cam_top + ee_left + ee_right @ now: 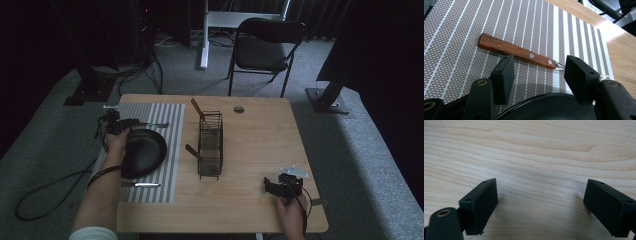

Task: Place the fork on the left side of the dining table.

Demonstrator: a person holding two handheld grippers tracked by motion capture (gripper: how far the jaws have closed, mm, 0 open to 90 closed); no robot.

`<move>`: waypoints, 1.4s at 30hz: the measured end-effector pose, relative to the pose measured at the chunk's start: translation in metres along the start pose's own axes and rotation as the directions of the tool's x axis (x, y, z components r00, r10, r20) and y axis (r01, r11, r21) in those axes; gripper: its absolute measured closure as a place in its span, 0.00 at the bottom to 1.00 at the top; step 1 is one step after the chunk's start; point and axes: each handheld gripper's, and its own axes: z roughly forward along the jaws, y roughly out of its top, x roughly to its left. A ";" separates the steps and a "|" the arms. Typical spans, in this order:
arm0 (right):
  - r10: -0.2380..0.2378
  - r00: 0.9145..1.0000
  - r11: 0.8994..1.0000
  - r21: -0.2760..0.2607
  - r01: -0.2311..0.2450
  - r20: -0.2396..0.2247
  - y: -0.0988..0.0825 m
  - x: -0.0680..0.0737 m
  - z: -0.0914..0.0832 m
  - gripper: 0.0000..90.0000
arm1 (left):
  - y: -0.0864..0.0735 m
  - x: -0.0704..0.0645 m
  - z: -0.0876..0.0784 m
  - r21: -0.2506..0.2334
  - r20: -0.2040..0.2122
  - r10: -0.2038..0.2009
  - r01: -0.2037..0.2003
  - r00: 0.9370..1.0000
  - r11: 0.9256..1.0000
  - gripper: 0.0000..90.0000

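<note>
A fork (519, 52) with a brown wooden handle lies flat on the striped placemat (461, 30). My left gripper (539, 63) hovers open just above it, one jaw on each side of the riveted end of the handle, not touching it. The rim of a black plate (549, 107) sits right below the jaws. From the high view, the left gripper (133, 122) is at the mat's far left, the fork (152, 124) points right, and the black plate (145, 150) lies just in front. My right gripper (269, 186) stands open over bare wood (536, 152) at the front right.
A black wire rack (210, 145) stands mid-table with two wooden-handled utensils (196, 107) poking out. A knife (142, 185) lies at the placemat's near edge. A round grommet (238, 109) sits near the far edge. A folding chair (267, 45) stands beyond the table.
</note>
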 end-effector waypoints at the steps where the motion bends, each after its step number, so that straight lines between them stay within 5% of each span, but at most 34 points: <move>1: 0.000 1.000 1.000 0.000 0.000 0.000 0.000 0.000 0.000 0.13 | 0.000 -0.001 -0.001 -0.002 -0.004 0.006 -0.006 1.000 1.000 0.46; 4: 0.000 1.000 1.000 0.000 0.000 0.000 0.000 0.000 0.000 0.13 | -0.002 -0.003 -0.004 -0.006 0.002 0.023 -0.023 1.000 1.000 0.46; 7: 0.000 1.000 1.000 0.000 0.000 0.000 0.000 0.000 0.000 0.13 | -0.004 -0.009 -0.009 -0.014 -0.029 0.081 -0.082 0.996 0.997 0.46; 16: 0.000 1.000 1.000 0.000 0.000 0.000 0.000 0.000 0.000 0.13 | -0.015 -0.020 -0.023 -0.034 -0.095 0.209 -0.213 0.973 0.976 0.43; 27: 0.000 1.000 1.000 0.000 0.000 0.000 0.000 0.000 0.000 0.13 | -0.024 -0.026 -0.040 -0.039 -0.131 0.269 -0.277 0.954 0.960 0.43; 42: 0.001 1.000 1.000 0.000 -0.001 0.000 0.000 0.000 0.000 0.13 | -0.043 -0.030 -0.063 -0.055 -0.100 0.280 -0.286 0.955 0.957 0.42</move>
